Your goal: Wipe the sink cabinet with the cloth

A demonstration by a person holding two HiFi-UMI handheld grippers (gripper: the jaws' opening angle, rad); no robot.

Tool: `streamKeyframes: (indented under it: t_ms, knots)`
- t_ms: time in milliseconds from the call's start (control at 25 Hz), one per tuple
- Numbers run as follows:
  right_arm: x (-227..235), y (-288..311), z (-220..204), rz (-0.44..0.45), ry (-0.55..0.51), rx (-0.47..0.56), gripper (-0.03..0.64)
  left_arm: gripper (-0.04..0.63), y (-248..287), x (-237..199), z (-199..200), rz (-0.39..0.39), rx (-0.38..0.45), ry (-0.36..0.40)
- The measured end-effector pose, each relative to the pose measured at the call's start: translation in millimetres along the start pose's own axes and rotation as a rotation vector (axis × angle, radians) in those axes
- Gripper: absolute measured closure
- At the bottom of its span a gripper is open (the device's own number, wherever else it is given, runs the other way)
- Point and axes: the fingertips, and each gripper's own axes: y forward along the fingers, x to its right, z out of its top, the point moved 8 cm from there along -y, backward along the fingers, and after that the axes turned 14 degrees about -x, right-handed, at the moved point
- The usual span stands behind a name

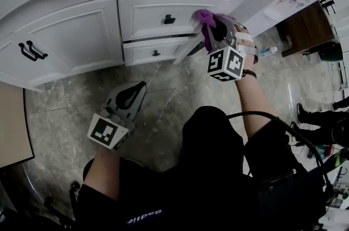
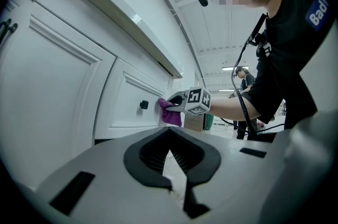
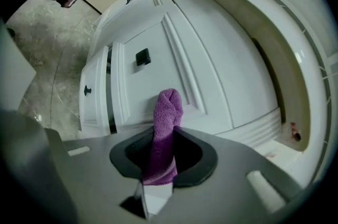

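Left gripper (image 2: 171, 139): jaws pressed together, nothing between them, held low over the marble floor (image 1: 65, 110), apart from the cabinet. Right gripper (image 3: 158, 167): jaws pinching the purple cloth (image 3: 167, 117), whose bunched end protrudes forward. Cloth end rests against the upper drawer front (image 3: 177, 54) of the white sink cabinet (image 1: 71, 34), to the right of the black knob (image 3: 142, 57), near the drawer's right edge.

— What colour is the fuzzy terry cloth (image 3: 165, 133)?
— Purple. The panelled sink cabinet (image 1: 71, 34) is plain white, and its small handles (image 1: 169, 19) are black.
— And the stone floor (image 1: 65, 99)?
— Grey, veined like marble. The left gripper (image 1: 140, 86) and right gripper (image 1: 214, 35) are grey plastic. Each marker cube (image 1: 224, 64) carries black-and-white squares.
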Motion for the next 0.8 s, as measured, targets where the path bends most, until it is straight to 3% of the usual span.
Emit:
streamKeyframes:
  t_ms: [480, 800]
  knots:
    - [-102, 47, -3, 0.23, -0.029, -0.083, 0.543, 0.604, 4, 3, -5, -0.014, -0.02, 0.007]
    - [-144, 35, 2, 0.31, -0.065, -0.061, 0.543, 0.604, 9, 4, -4, -0.046, -0.015, -0.039]
